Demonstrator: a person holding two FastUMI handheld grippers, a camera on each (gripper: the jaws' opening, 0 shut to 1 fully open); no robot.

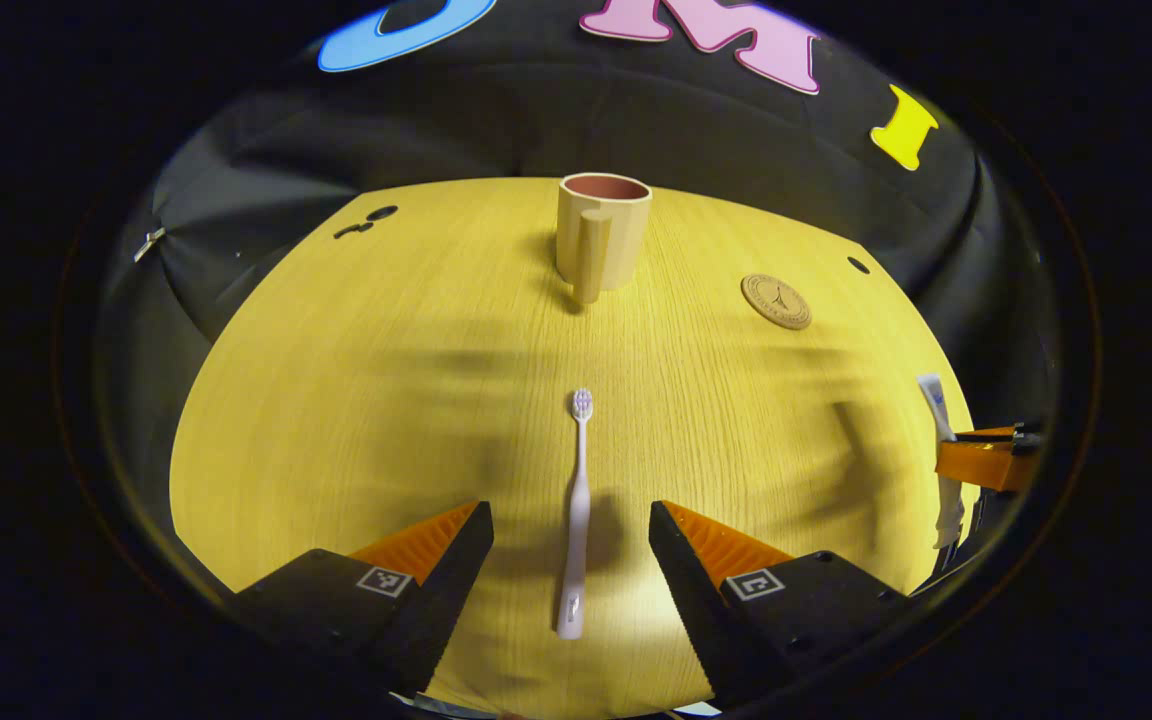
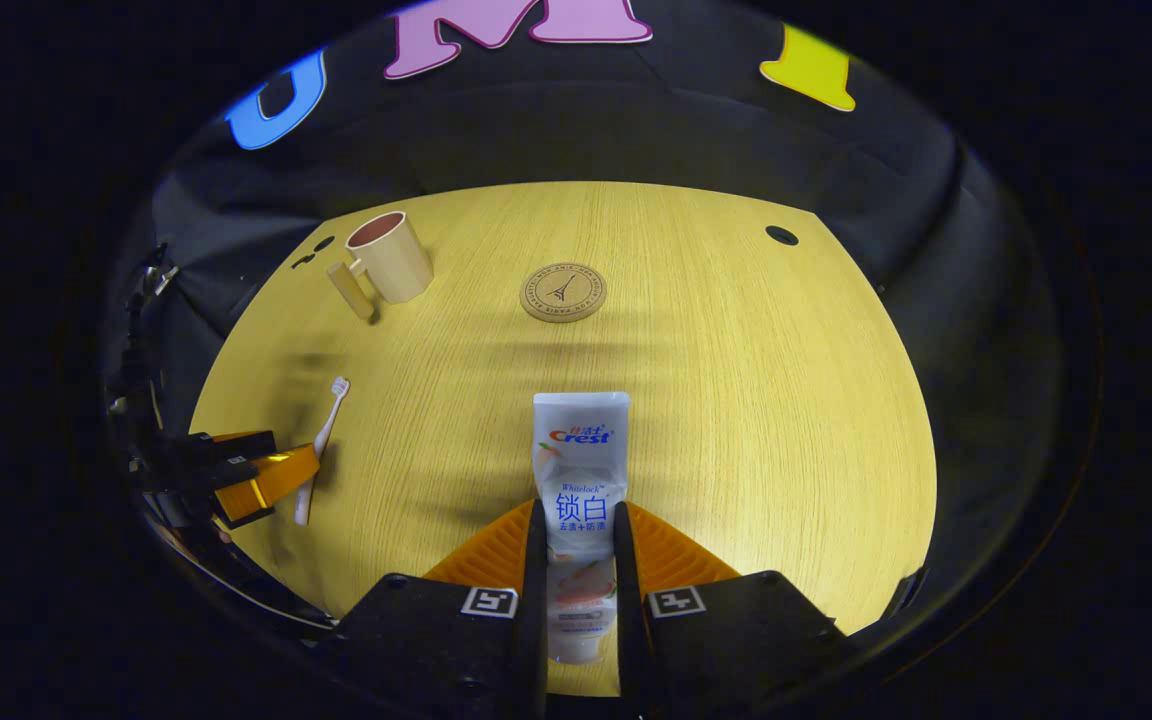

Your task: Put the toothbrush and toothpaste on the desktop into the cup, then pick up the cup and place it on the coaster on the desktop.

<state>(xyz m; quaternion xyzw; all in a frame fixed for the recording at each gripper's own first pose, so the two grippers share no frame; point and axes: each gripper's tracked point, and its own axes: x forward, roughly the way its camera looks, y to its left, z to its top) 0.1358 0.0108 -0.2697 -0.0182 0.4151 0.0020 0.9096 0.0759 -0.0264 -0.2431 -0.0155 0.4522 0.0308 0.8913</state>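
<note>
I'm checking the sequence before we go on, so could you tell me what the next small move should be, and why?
Probably shut the left claw on the toothbrush. Its fingers stand open on either side of the handle, which lies flat on the desk, not yet gripped. The right claw is already shut on the toothpaste, and the cup stands upright and looks empty.

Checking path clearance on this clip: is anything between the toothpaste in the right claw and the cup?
Nothing visible. The right claw is shut on the toothpaste; bare desktop runs from it to the cup. The toothbrush and coaster lie off to either side of that line.
</note>
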